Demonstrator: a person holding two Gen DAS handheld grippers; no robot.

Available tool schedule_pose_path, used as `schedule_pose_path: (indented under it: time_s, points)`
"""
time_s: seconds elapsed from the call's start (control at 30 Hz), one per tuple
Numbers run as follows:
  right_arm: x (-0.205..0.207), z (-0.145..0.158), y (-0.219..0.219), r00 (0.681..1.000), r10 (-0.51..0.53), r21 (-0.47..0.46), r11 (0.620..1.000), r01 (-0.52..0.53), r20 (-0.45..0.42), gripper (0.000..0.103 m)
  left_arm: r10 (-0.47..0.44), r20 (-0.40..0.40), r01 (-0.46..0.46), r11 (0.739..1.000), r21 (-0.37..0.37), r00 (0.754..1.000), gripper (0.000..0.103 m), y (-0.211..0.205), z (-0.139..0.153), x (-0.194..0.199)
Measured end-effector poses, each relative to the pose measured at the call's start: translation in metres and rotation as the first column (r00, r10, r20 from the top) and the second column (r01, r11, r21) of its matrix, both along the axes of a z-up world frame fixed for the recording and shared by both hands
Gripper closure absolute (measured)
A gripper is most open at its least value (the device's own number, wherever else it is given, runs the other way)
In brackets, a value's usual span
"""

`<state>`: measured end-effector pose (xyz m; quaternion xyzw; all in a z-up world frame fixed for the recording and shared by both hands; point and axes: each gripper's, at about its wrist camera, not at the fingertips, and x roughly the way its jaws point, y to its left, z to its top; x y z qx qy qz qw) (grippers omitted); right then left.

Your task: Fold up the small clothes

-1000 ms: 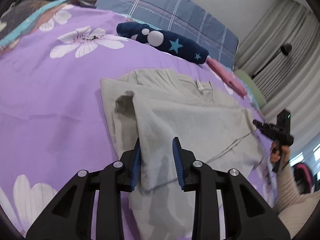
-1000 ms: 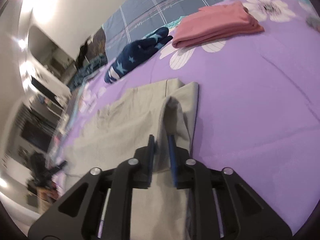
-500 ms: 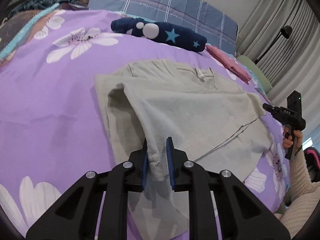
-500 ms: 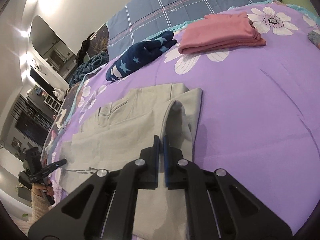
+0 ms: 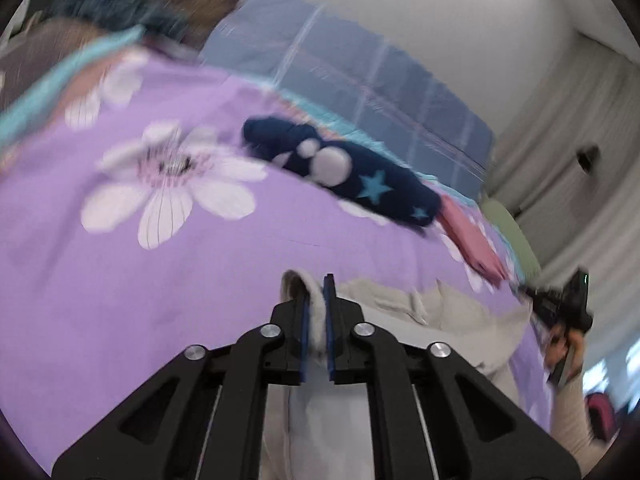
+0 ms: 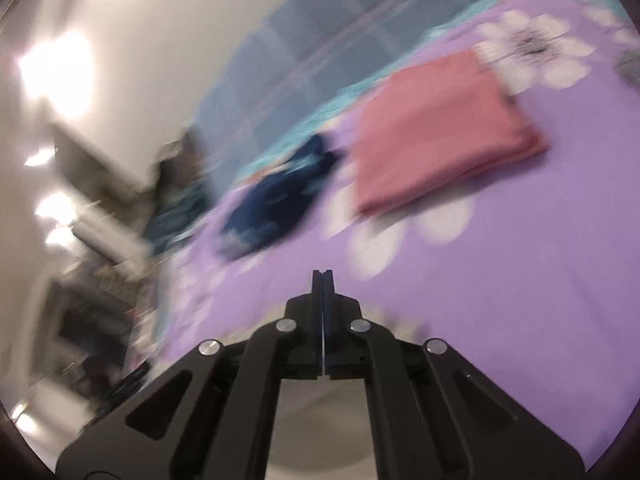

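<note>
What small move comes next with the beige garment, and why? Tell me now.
Probably carry the pinched edge forward and lay it over the rest of the beige cloth garment. The left tongs are clamped on a bunched beige edge, lifted above the purple flowered bedspread. The right tongs are shut, beige cloth showing beneath them, so the fold seems only half made.

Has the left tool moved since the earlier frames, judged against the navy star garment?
Yes. The left tool, shut on the beige garment, has carried its hem up the bed toward the navy star garment, which now lies much closer ahead.
</note>
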<state>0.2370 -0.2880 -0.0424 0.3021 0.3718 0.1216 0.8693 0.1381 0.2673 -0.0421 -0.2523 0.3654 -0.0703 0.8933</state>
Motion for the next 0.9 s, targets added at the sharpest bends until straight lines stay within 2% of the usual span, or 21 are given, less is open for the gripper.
schedule_pose_path:
  time_s: [0.03, 0.07, 0.1, 0.17, 0.23, 0.3, 0.33, 0.37, 0.4, 0.47, 0.5, 0.53, 0.63, 0.7, 0.73, 0.77, 0.8, 0.83, 0.9]
  points:
    - [0.004, -0.005, 0.002, 1.0, 0.009, -0.016, 1.0, -0.009, -0.024, 0.099, 0.019, -0.02, -0.019, 1.0, 0.016, 1.0, 0.067, 0.0, -0.003, 0.004]
    - [0.003, -0.008, 0.007, 0.999, 0.043, -0.031, 0.999, -0.044, -0.025, 0.099, 0.024, -0.026, -0.023, 0.999, 0.033, 0.999, 0.053, -0.002, -0.006, 0.004]
    - [-0.001, -0.01, 0.012, 0.997, 0.076, -0.062, 0.995, -0.077, -0.017, 0.099, 0.01, -0.007, -0.01, 0.999, 0.042, 1.0, 0.052, -0.005, -0.006, 0.001]
    - [-0.008, -0.013, 0.02, 0.992, 0.127, -0.155, 0.98, -0.126, -0.001, 0.091, -0.022, 0.012, 0.021, 0.998, 0.061, 1.0, 0.042, -0.008, -0.005, -0.005]
    - [-0.018, -0.014, 0.029, 0.981, 0.191, -0.241, 0.953, -0.182, 0.016, 0.087, -0.022, -0.002, 0.022, 0.995, 0.094, 1.0, 0.042, -0.007, -0.005, -0.011]
    - [-0.033, -0.012, 0.046, 0.953, 0.3, -0.349, 0.897, -0.271, 0.033, 0.083, -0.027, -0.021, 0.03, 0.99, 0.14, 0.999, 0.042, -0.006, -0.006, -0.019]
    - [-0.039, -0.013, 0.051, 0.941, 0.337, -0.388, 0.872, -0.297, 0.039, 0.073, -0.034, -0.026, 0.037, 0.986, 0.163, 0.999, 0.042, -0.005, -0.007, -0.023]
    - [-0.049, -0.012, 0.061, 0.917, 0.396, -0.458, 0.824, -0.334, 0.046, 0.067, -0.046, -0.035, 0.052, 0.978, 0.202, 0.998, 0.042, -0.007, -0.009, -0.028]
    - [-0.056, -0.012, 0.068, 0.902, 0.428, -0.502, 0.791, -0.35, 0.046, 0.054, -0.055, -0.048, 0.066, 0.967, 0.244, 0.997, 0.041, -0.01, -0.011, -0.033]
    - [-0.075, -0.013, 0.083, 0.871, 0.491, -0.61, 0.693, -0.385, 0.008, 0.051, -0.061, -0.077, 0.081, 0.951, 0.298, 0.995, 0.036, -0.013, -0.015, -0.041]
    - [-0.083, -0.015, 0.086, 0.862, 0.506, -0.632, 0.663, -0.402, -0.018, 0.051, -0.066, -0.091, 0.092, 0.943, 0.32, 0.994, 0.035, -0.015, -0.018, -0.044]
    - [-0.089, -0.016, 0.087, 0.856, 0.516, -0.634, 0.653, -0.414, -0.027, 0.051, -0.077, -0.101, 0.108, 0.933, 0.343, 0.992, 0.035, -0.018, -0.021, -0.046]
    - [-0.103, -0.021, 0.087, 0.842, 0.537, -0.6, 0.655, -0.459, -0.057, 0.051, -0.1, -0.123, 0.141, 0.908, 0.395, 0.987, 0.032, -0.025, -0.028, -0.049]
    - [-0.099, -0.03, 0.084, 0.843, 0.531, -0.528, 0.691, -0.493, -0.092, 0.051, -0.099, -0.137, 0.147, 0.901, 0.408, 0.986, 0.031, -0.027, -0.032, -0.044]
    - [-0.096, -0.034, 0.082, 0.843, 0.527, -0.488, 0.711, -0.507, -0.107, 0.056, -0.098, -0.14, 0.148, 0.903, 0.402, 0.985, 0.031, -0.027, -0.034, -0.04]
    - [-0.089, -0.038, 0.08, 0.844, 0.521, -0.434, 0.735, -0.52, -0.128, 0.064, -0.098, -0.142, 0.147, 0.909, 0.391, 0.985, 0.031, -0.028, -0.034, -0.035]
    - [-0.08, -0.042, 0.078, 0.845, 0.514, -0.378, 0.761, -0.527, -0.144, 0.09, -0.099, -0.142, 0.147, 0.912, 0.383, 0.985, 0.031, -0.029, -0.035, -0.03]
    - [-0.073, -0.042, 0.077, 0.854, 0.5, -0.329, 0.79, -0.517, -0.14, 0.1, -0.101, -0.143, 0.149, 0.915, 0.375, 0.985, 0.031, -0.03, -0.035, -0.025]
    - [-0.05, -0.033, 0.058, 0.905, 0.421, -0.157, 0.892, -0.424, -0.053, 0.101, -0.088, -0.144, 0.136, 0.919, 0.369, 0.986, 0.031, -0.032, -0.036, -0.012]
